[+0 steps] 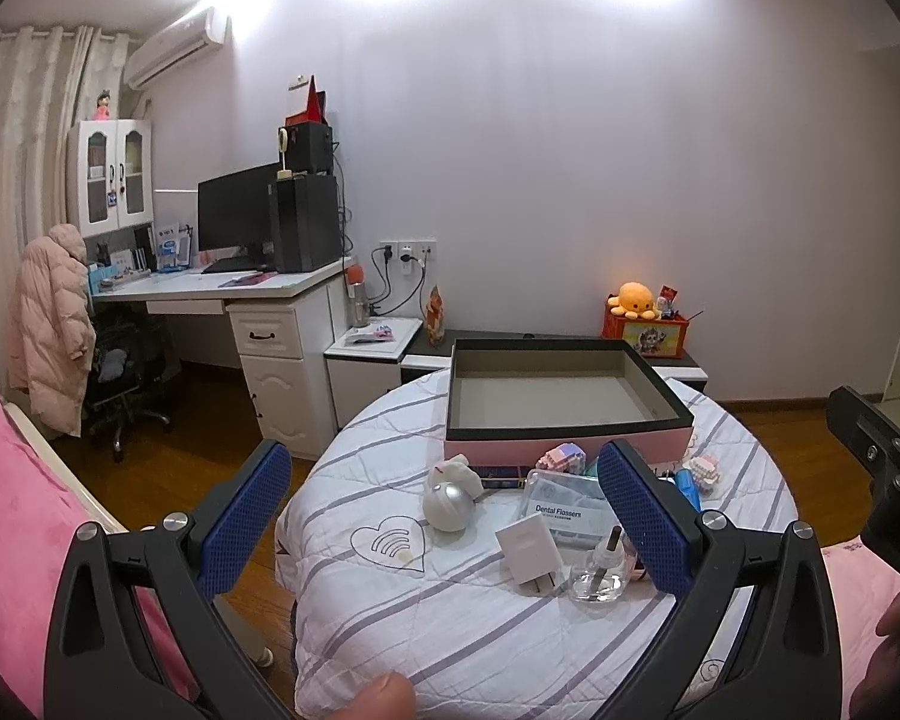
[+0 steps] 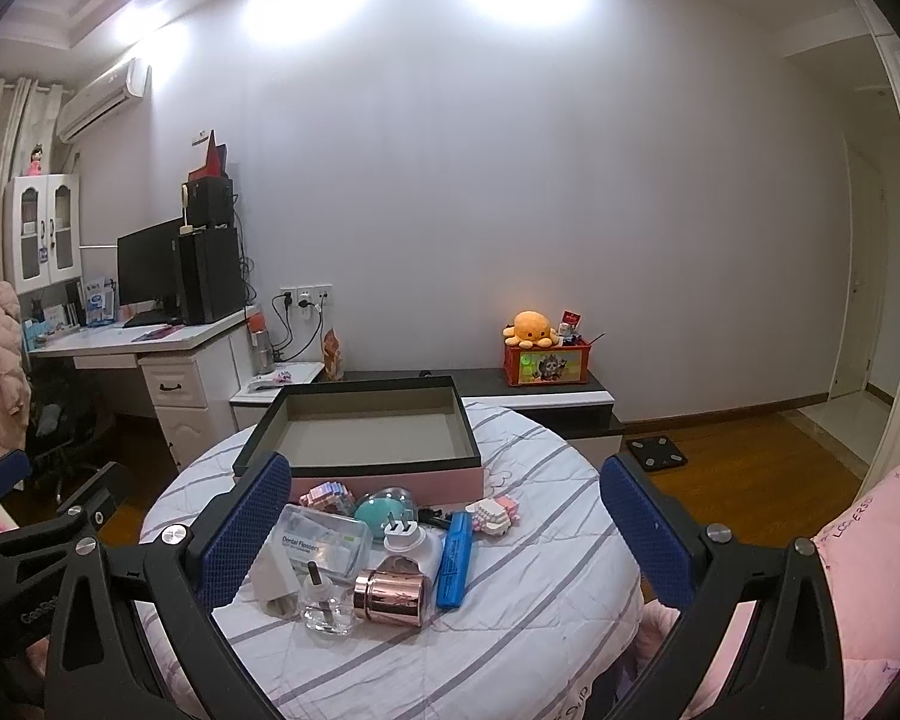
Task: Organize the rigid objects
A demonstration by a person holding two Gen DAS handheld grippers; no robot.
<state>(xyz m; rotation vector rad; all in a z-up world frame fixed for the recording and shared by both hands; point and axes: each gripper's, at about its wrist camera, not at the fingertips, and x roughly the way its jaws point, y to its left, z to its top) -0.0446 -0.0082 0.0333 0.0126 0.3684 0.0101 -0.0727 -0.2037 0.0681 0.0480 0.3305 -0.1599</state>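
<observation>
Both tongs spread wide, nothing held: left gripper, right gripper, hovering above the quilted table. Nearest clutter: clear glass bottle, copper cylinder, blue marker, white plug, dental flosser case. Beyond, touching the pile, an empty pink box. Step judged: sorting not yet begun. Next: lower onto one item, pinch, carry to box.

Glossy copper-toned metal canister
</observation>
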